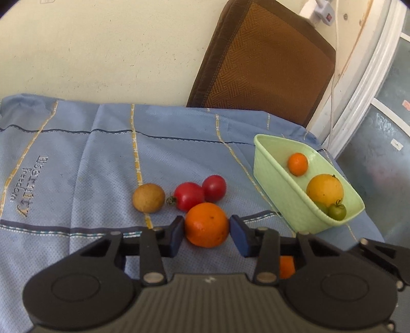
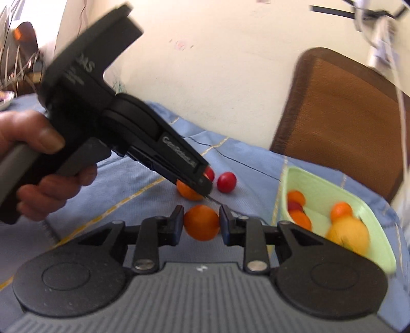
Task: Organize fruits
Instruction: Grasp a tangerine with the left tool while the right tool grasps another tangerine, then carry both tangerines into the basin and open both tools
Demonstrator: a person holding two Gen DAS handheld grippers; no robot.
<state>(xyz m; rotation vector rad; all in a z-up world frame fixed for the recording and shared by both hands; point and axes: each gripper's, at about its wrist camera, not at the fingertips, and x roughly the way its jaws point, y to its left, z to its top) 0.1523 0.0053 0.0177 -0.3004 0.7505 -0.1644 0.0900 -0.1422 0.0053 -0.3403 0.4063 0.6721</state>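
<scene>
My left gripper (image 1: 207,228) has its pads on both sides of an orange (image 1: 207,225) that rests on the blue cloth (image 1: 77,164); whether it grips is unclear. Behind the orange lie two red tomatoes (image 1: 189,195) (image 1: 214,187) and a brown round fruit (image 1: 148,197). My right gripper (image 2: 202,222) is shut on a smaller orange (image 2: 202,222) and holds it above the cloth. The left gripper also shows in the right wrist view (image 2: 202,185), over its orange (image 2: 188,192). A pale green basket (image 1: 271,176) at the right holds oranges, a yellow fruit (image 1: 325,190) and green tomatoes (image 1: 337,211).
A brown woven cushion (image 1: 266,59) leans against the cream wall behind the cloth. A white plug and cable (image 1: 317,11) hang at the top right. The basket (image 2: 330,189) sits near the cloth's right edge. A window frame (image 1: 369,84) stands to the right.
</scene>
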